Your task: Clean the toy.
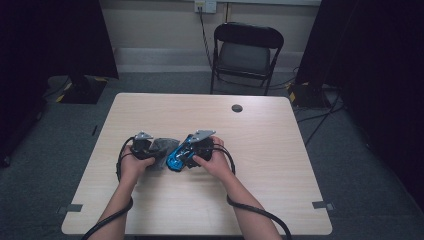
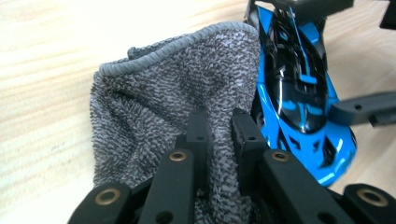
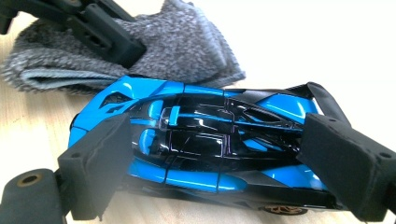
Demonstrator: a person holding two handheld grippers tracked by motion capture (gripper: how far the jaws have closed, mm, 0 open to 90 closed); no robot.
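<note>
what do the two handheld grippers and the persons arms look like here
Both grippers, left gripper and right gripper, are black, each topped by a grey three-cornered plate, with a black cable trailing back along the forearm. The jaws are matt black bars with brass-coloured rivets; the right's pads look like dark foam. Forearms are bare, no sleeves visible.

The toy car is bright blue with glossy black panels, while the cloth looks mottled grey, seemingly edged in plain grey.

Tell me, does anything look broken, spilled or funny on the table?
Nothing looks broken or spilled. The grey cloth is bunched up where the left gripper pinches it, right beside the blue toy car. The right gripper clamps the car by its nose and tail. The car looks whole.
</note>
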